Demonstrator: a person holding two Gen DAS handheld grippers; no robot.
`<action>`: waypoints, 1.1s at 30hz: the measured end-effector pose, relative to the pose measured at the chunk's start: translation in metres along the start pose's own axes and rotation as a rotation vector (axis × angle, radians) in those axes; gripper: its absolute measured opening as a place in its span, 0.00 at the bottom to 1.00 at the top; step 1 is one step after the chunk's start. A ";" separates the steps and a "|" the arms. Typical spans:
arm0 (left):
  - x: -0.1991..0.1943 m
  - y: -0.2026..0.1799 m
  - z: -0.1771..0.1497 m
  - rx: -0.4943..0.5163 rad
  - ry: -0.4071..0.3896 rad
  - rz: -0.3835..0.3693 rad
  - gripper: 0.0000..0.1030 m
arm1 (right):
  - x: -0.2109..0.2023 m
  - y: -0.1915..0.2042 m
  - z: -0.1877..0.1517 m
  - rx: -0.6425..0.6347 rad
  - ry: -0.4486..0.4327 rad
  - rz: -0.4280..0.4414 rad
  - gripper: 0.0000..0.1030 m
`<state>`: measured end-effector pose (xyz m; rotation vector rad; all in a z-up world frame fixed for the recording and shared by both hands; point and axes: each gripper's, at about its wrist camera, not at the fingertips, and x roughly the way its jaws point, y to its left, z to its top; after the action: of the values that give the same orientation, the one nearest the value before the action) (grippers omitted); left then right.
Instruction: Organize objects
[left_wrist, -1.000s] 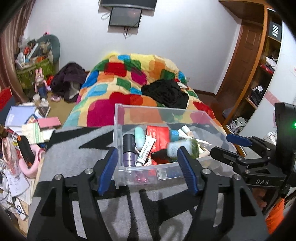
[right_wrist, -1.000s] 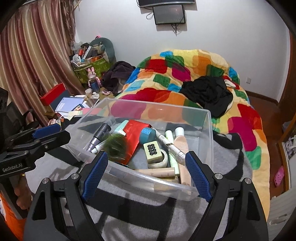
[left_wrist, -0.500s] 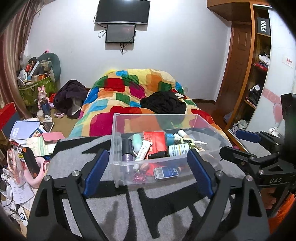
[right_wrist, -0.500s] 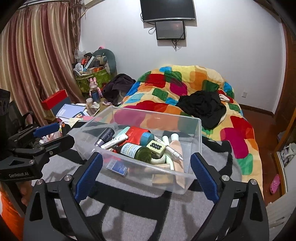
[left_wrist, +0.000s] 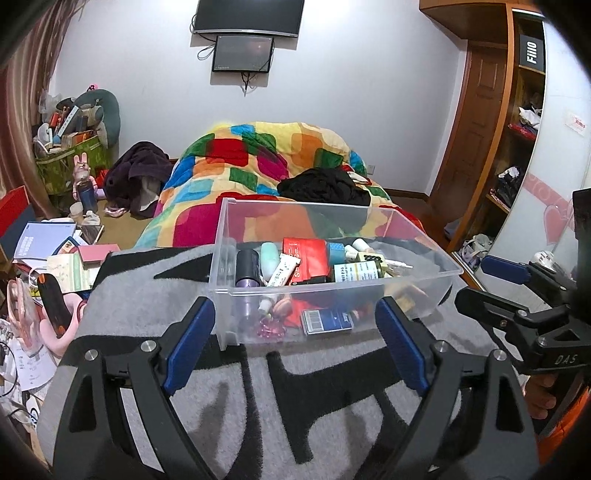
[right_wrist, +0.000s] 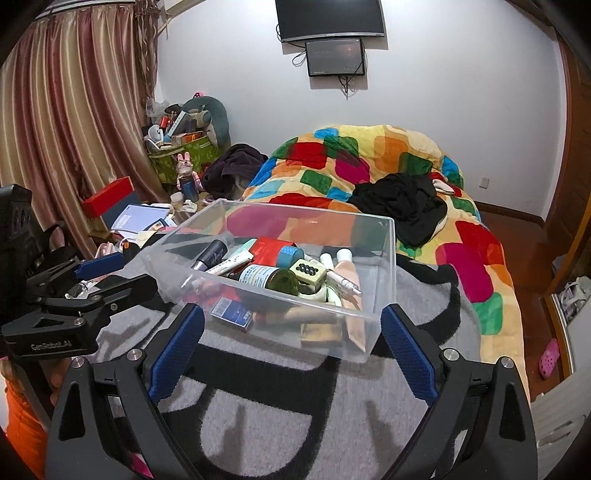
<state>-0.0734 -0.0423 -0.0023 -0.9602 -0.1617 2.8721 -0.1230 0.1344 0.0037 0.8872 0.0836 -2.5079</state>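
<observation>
Bed (left_wrist: 258, 162) far, blanket (left_wrist: 258, 398) near. Clear bin (left_wrist: 332, 236) resting on blanket, full of bottles and tubes, green bottle (left_wrist: 356, 272) at centre. Left gripper (left_wrist: 293, 343) and right gripper (right_wrist: 291, 347) both wide, holding nothing, just short of bin. Probably between picks; next, reaching in for one item.

one clear bin (left_wrist: 258, 221); two hand-held grippers (left_wrist: 291, 336), two wall screens (left_wrist: 249, 16)
</observation>
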 end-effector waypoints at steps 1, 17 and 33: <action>0.000 0.000 -0.001 0.000 0.001 -0.001 0.86 | 0.000 0.000 0.000 0.000 -0.001 -0.001 0.93; 0.000 -0.002 0.000 0.004 -0.003 -0.002 0.87 | 0.000 0.005 -0.001 -0.002 0.001 0.004 0.93; -0.003 -0.006 0.000 0.012 -0.011 -0.014 0.89 | 0.001 0.005 -0.001 0.000 0.000 0.005 0.93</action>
<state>-0.0703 -0.0366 0.0003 -0.9378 -0.1512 2.8629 -0.1203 0.1300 0.0028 0.8866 0.0809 -2.5034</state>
